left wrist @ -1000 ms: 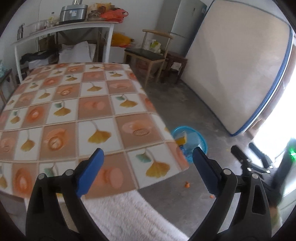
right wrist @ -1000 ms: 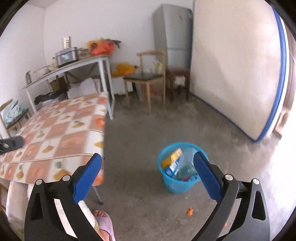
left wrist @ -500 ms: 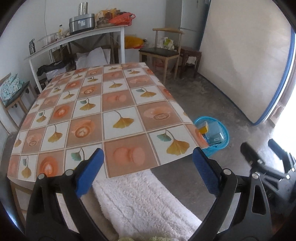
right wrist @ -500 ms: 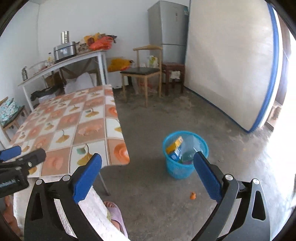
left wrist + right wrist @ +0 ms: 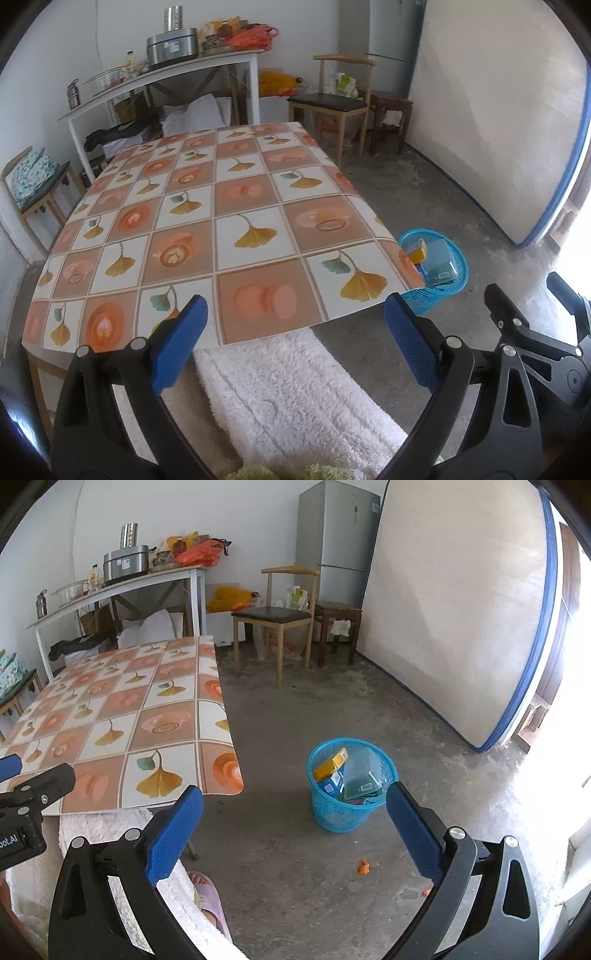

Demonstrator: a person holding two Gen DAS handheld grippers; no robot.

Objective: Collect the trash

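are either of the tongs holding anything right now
No. The left tongs and the right tongs both stand open and empty.

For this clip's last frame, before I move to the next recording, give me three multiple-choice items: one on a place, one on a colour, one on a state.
1. Where does the waste basket stand?
A. on the patterned table
B. on the floor beside the table's corner
C. on the wooden chair

2. What colour is the basket?
A. blue
B. red
C. white

3. How are the two claws?
A. both open and empty
B. both shut on trash
C. left shut, right open

Answers:
1 B: the basket sits on the concrete floor, near the corner of the table.
2 A: its mesh wall is bright blue, with boxes and a clear container inside.
3 A: the left claw and the right claw both show blue pads spread wide with nothing between them.
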